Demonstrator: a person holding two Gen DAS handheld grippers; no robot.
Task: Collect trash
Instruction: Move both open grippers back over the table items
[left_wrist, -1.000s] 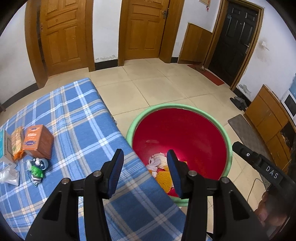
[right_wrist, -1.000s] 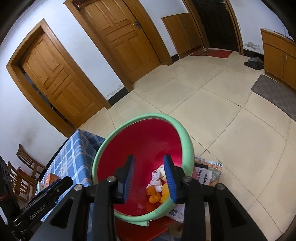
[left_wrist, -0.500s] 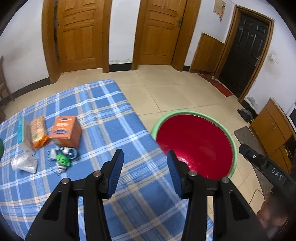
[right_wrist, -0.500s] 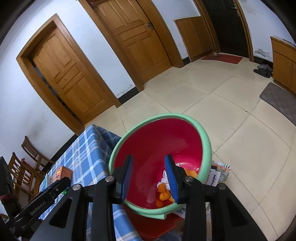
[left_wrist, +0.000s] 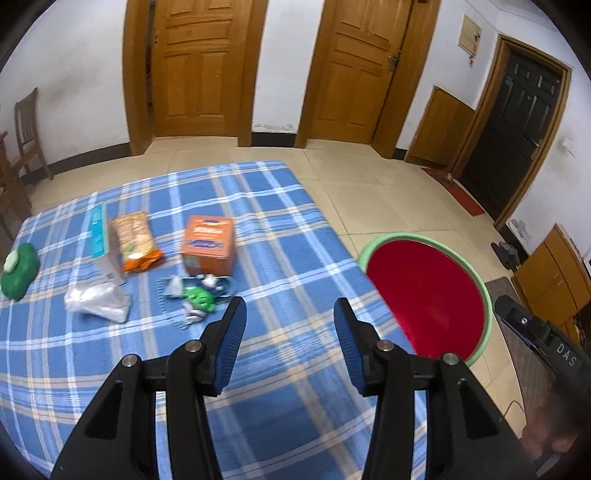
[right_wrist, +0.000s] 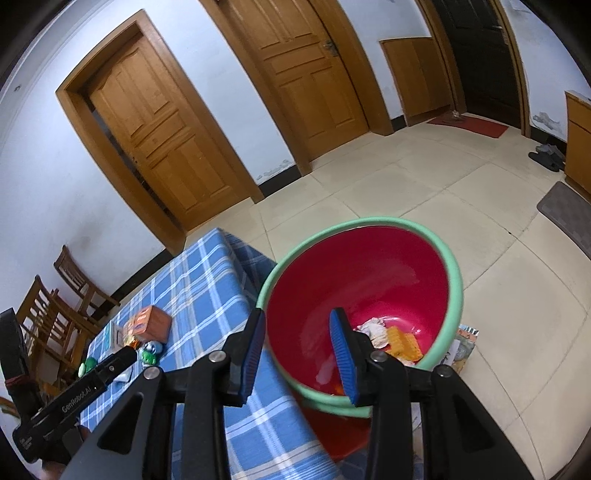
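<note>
A red basin with a green rim (left_wrist: 428, 291) (right_wrist: 369, 273) stands on the floor beside the table and holds white and orange scraps (right_wrist: 391, 338). On the blue plaid tablecloth (left_wrist: 258, 229) lie a green-and-white wrapper (left_wrist: 197, 293), a crumpled clear bag (left_wrist: 98, 301), an orange box (left_wrist: 208, 245), an orange snack bag (left_wrist: 135, 242) and a white-and-teal box (left_wrist: 101, 242). My left gripper (left_wrist: 290, 339) is open and empty above the cloth, right of the wrapper. My right gripper (right_wrist: 297, 345) is open and empty over the basin's near rim.
A green lump (left_wrist: 18, 267) lies at the table's left edge. Wooden chairs (right_wrist: 55, 295) stand behind the table. Tiled floor, wooden doors (left_wrist: 195, 70) and a low cabinet (left_wrist: 550, 273) surround it. Papers (right_wrist: 461, 347) lie beside the basin.
My left gripper has swung left from over the basin to over the table, bringing the table items into view. My right gripper has shifted slightly and still hovers over the basin.
</note>
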